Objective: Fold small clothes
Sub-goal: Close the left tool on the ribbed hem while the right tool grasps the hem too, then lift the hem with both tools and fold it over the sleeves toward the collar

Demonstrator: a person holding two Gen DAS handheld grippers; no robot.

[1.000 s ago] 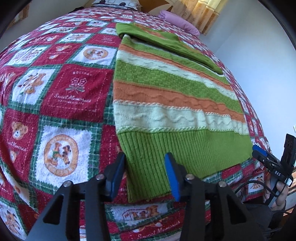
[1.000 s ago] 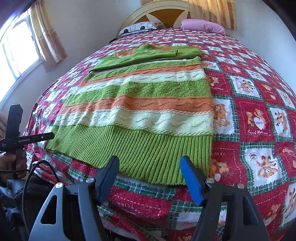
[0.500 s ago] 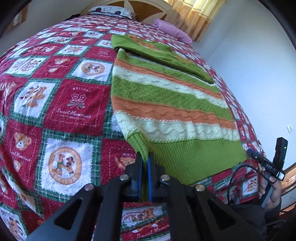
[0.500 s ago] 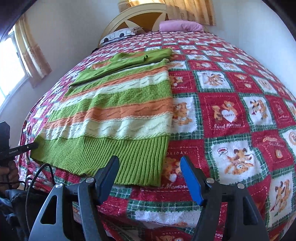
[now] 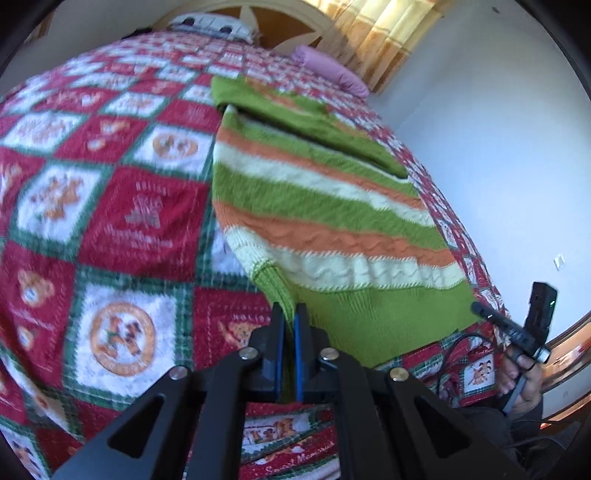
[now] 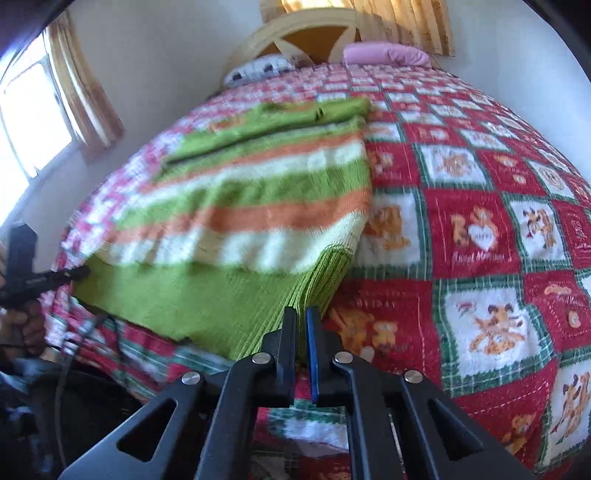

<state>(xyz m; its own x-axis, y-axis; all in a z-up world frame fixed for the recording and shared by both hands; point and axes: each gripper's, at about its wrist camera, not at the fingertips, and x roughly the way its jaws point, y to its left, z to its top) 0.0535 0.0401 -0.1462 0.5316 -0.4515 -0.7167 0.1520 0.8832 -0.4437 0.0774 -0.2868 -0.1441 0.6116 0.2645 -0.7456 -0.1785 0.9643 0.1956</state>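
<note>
Sweater [image 5: 332, 206]: your chunky knit wool, matt, cable-textured stripes, ribbed green hem
Bedspread [image 5: 140, 229]: your woven patchwork cloth, matt, slightly fuzzy
Left gripper [image 5: 289, 325]: matt black plastic arms, shiny metal rivets, smooth blue pads
Headboard [image 6: 295, 33]: painted wood, smooth
Curtains [image 5: 373, 33]: thin cloth

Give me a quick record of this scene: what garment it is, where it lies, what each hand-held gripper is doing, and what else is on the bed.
garment: striped knit sweater, green, orange and cream
surface: red patchwork bedspread
left hand-held gripper: shut on the green ribbed hem's corner
right hand-held gripper: shut on the hem's other corner
sleeves: folded across the sweater's far end
also on bed: pink pillow at the headboard
</note>
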